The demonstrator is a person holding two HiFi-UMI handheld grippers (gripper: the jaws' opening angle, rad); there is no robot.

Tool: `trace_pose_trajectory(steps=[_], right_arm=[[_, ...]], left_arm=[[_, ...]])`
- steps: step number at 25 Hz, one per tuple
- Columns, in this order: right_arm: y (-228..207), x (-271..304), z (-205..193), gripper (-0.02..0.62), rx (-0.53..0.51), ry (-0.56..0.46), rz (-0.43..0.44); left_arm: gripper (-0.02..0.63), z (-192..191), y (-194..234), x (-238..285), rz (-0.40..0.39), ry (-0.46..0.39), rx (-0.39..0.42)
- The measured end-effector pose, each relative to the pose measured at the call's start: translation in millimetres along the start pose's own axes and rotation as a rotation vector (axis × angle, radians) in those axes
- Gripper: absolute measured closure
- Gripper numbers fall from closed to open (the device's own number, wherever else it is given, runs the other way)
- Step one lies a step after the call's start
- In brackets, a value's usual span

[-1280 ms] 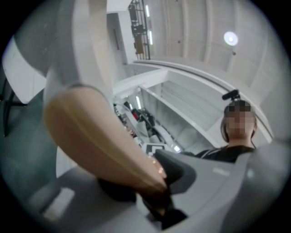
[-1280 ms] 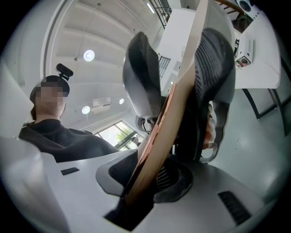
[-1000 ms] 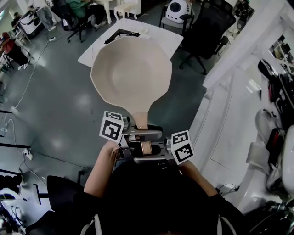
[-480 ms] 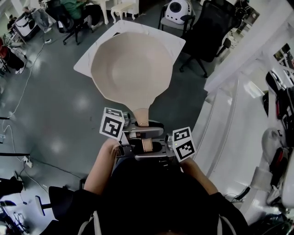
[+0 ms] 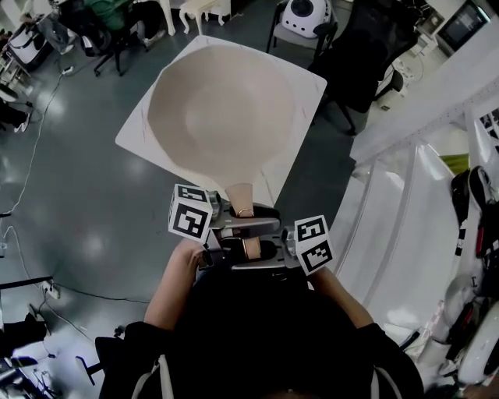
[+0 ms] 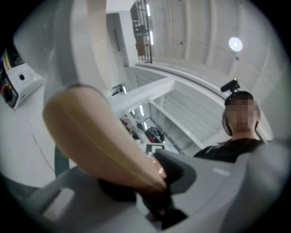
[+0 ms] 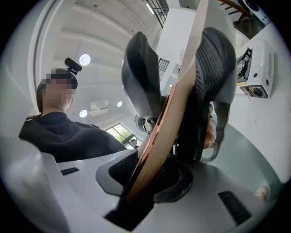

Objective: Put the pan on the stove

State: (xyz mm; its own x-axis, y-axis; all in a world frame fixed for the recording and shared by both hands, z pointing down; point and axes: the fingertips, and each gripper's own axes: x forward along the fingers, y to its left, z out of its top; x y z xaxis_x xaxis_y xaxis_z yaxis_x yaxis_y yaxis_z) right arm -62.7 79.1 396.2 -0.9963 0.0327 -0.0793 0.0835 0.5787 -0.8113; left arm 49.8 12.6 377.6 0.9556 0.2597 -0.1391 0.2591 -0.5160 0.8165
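Note:
In the head view a large beige pan (image 5: pixel 222 109) is held level above a white square table (image 5: pixel 308 78). Its handle (image 5: pixel 240 199) points back at me. My left gripper (image 5: pixel 242 220) is shut on the handle just behind the bowl. My right gripper (image 5: pixel 249 249) is shut on the handle's copper-coloured end. In the left gripper view the beige handle (image 6: pixel 100 136) fills the space between the jaws. In the right gripper view ribbed dark pads (image 7: pixel 213 68) clamp the handle's thin edge (image 7: pixel 170 113). A white portable gas stove (image 7: pixel 254 68) stands on a white surface at the upper right.
A black office chair (image 5: pixel 366 47) and a white round machine (image 5: pixel 306 15) stand beyond the table. White plastic sheeting (image 5: pixel 405 210) covers a counter on the right. Grey floor (image 5: pixel 86 195) lies to the left, with more chairs at the top left.
Both grippers and the pan have travelled forward together across the floor. The pan, earlier short of the white table, now hangs over it. Both grips are unchanged.

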Motion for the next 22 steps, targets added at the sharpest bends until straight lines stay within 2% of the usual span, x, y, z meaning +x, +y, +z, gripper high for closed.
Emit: trace_pose_trajectory(steps=[8,16,22], right_arm=[[-44,8,73,0.489,0.015,-0.012,0.006],[-66,2,105,0.488,0.029,-0.014,-0.004],[-80,-17,128,0.488,0.047,0.019,0.011]], left_arm=[[0.488,70,38,-32,0.002,-0.003,-0.022],[0.486,103,59,-37,-0.005,-0.008,-0.035],[0.485,131,79,-32,0.003,-0.054,-0.053]])
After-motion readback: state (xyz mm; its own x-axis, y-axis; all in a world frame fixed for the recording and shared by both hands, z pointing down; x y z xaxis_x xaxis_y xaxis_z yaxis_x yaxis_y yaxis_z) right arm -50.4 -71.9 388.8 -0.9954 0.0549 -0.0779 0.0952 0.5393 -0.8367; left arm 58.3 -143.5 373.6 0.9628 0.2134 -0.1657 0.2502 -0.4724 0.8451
